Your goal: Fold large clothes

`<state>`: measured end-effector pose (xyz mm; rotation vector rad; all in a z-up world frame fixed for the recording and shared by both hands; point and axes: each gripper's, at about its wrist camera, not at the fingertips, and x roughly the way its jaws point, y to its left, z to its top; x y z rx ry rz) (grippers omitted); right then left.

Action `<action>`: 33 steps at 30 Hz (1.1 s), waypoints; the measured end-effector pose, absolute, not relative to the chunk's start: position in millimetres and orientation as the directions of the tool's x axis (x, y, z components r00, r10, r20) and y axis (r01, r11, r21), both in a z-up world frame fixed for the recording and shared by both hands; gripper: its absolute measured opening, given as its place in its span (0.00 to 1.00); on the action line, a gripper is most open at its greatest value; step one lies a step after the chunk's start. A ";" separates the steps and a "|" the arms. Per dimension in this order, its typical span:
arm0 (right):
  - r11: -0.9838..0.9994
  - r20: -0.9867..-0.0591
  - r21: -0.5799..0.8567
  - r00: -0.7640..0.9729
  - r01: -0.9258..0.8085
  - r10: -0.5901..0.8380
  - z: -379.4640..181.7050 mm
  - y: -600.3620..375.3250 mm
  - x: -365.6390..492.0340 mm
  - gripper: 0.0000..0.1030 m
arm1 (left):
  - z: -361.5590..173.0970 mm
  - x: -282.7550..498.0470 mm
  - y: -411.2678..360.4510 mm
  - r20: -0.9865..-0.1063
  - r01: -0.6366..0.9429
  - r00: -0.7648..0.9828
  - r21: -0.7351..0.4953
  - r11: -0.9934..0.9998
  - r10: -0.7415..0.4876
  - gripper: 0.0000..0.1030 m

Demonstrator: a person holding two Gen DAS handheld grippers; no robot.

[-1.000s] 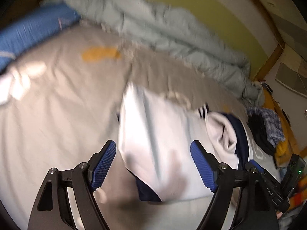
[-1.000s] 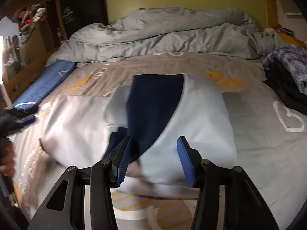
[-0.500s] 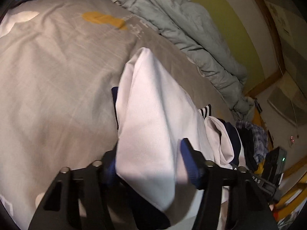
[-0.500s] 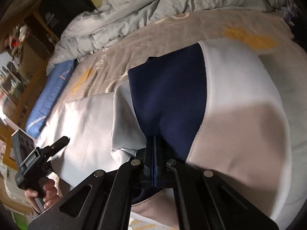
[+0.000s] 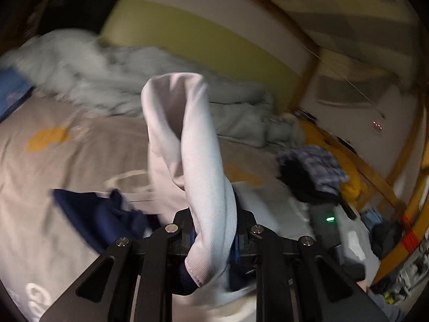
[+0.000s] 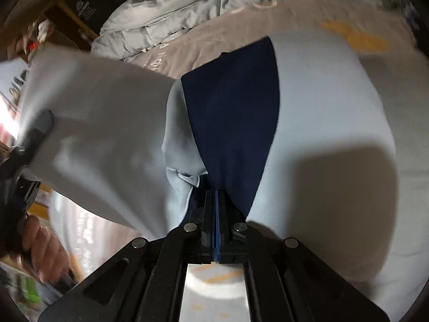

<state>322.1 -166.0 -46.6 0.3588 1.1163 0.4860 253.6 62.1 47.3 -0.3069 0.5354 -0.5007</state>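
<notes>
A white garment with navy panels [image 6: 321, 112] lies on a bed. My left gripper [image 5: 214, 238] is shut on a white fold of the garment [image 5: 198, 155] and holds it up above the bed; a navy part [image 5: 102, 214] hangs low at the left. My right gripper [image 6: 216, 214] is shut on the garment's edge where the navy panel [image 6: 236, 112] narrows. The left gripper's body [image 6: 32, 139] shows at the left of the right wrist view, under a lifted white flap [image 6: 102, 134].
The bed has a beige sheet [image 5: 53, 145] with orange marks. A rumpled grey duvet [image 5: 112, 80] lies along the head end. A pile of dark and plaid clothes [image 5: 311, 171] sits at the right, near a wooden bed frame [image 5: 375, 177].
Both grippers went from open to shut on the garment. The left gripper has lifted its white fold up off the bed. The right gripper holds the edge low.
</notes>
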 end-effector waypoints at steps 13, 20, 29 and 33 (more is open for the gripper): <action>0.939 -0.680 0.336 0.708 0.071 0.190 26.4 -371.3 257.6 0.06 | -6.7 263.0 -135.0 -0.566 0.519 0.628 -0.208 0.829 -0.535 0.20; 0.914 -0.662 0.407 0.689 -0.001 0.295 2.4 -379.2 274.5 0.07 | -16.3 251.7 -137.2 -0.547 0.509 0.672 -0.149 0.848 -0.499 0.40; 0.898 -0.591 0.435 0.732 -0.063 0.338 14.6 -377.0 264.2 0.22 | 17.1 187.1 -70.1 -0.454 0.463 0.741 -0.189 0.866 -0.495 0.76; 0.902 -0.532 0.409 0.767 -0.138 0.358 28.4 -361.3 252.3 0.31 | 20.0 176.6 -18.5 -0.454 0.378 0.773 -0.234 0.896 -0.444 0.77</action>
